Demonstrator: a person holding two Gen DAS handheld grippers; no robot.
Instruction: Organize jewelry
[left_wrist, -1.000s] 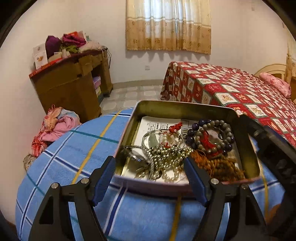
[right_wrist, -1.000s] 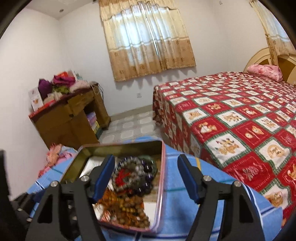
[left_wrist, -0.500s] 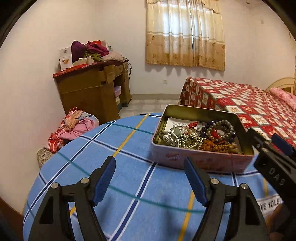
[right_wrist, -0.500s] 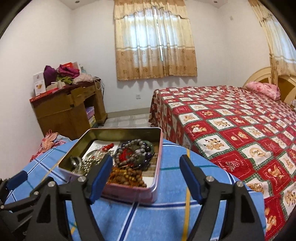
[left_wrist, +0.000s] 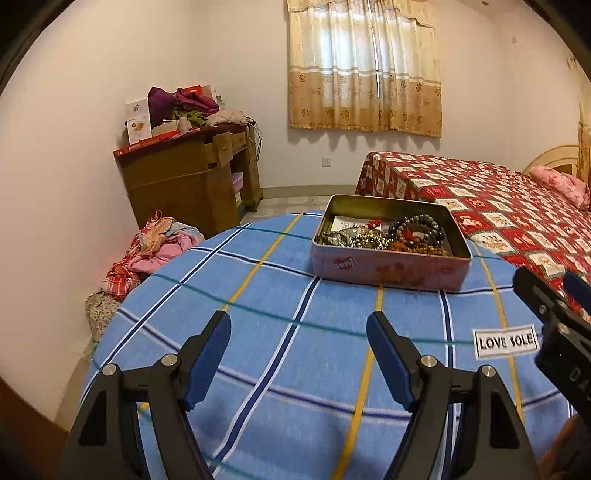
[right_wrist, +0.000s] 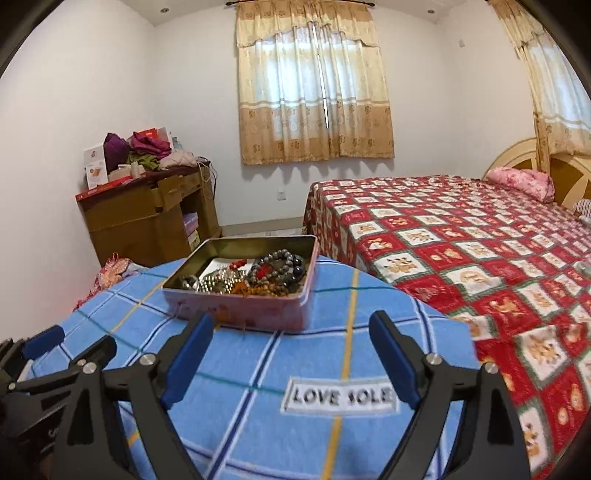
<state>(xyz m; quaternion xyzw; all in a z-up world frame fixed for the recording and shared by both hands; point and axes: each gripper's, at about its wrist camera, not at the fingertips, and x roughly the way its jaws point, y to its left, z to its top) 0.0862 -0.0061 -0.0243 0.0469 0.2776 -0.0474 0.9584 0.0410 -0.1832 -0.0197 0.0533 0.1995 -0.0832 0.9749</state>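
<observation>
Currently holds the left gripper (left_wrist: 297, 326) low over the near part of the round table (left_wrist: 258, 369), jaws spread wide, nothing between the blue pads but checked cloth. Holds the right gripper (right_wrist: 291, 321) alongside, closer to the table's bed-side edge, jaws opening at this moment and likewise empty, above the "LOVE SOLE" label (right_wrist: 340, 397). Finds the open pink tin (left_wrist: 388, 271) well ahead of both, close to the far edge of the table, on the side toward the bed (right_wrist: 480, 258). Shows the jewelry as one tangled heap inside it: dark bead bracelets (left_wrist: 419, 230) at the right end, a brown bead string in front of them, silvery chains toward the left end, printed paper underneath. Looks like sorting not yet begun, with every piece in the tin and none laid out on the cloth. Risks, on any grab into that heap, pulling several strands up together, since chains and bead strings overlap; could spill pieces over the rim. Risks shoving the tin toward the far edge if a pad catches its wall rather than clearing it, the tin probably being light and the cloth loose enough to bunch or slide. Risks also a clash between the two grippers, side by side and aimed at the same small target.
</observation>
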